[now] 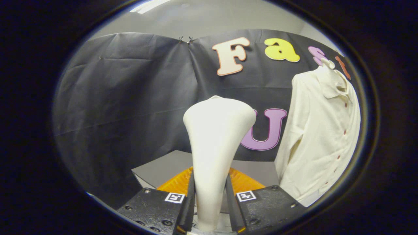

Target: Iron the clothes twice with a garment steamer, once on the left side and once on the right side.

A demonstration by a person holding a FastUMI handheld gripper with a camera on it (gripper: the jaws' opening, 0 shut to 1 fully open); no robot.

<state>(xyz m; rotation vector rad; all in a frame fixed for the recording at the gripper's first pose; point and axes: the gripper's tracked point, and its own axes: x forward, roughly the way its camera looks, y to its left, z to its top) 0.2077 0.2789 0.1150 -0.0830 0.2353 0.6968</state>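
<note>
A cream garment steamer (pixel 214 140) stands upright between my fingers, its narrow handle clamped on both sides and its wide head rising above them. My gripper (pixel 210 195) is shut on that handle and holds it off the table. To the right of the steamer, beyond the fingers, a cream long-sleeved shirt (pixel 321 137) with small red buttons hangs on a mannequin form, its front turned toward me. The steamer's head stands well left of the shirt and apart from it.
A grey table (pixel 163 168) lies below, with an orange ribbed object (pixel 178 182) just behind the fingers. Black cloth forms the booth's wall behind everything, and open space lies left of the steamer.
</note>
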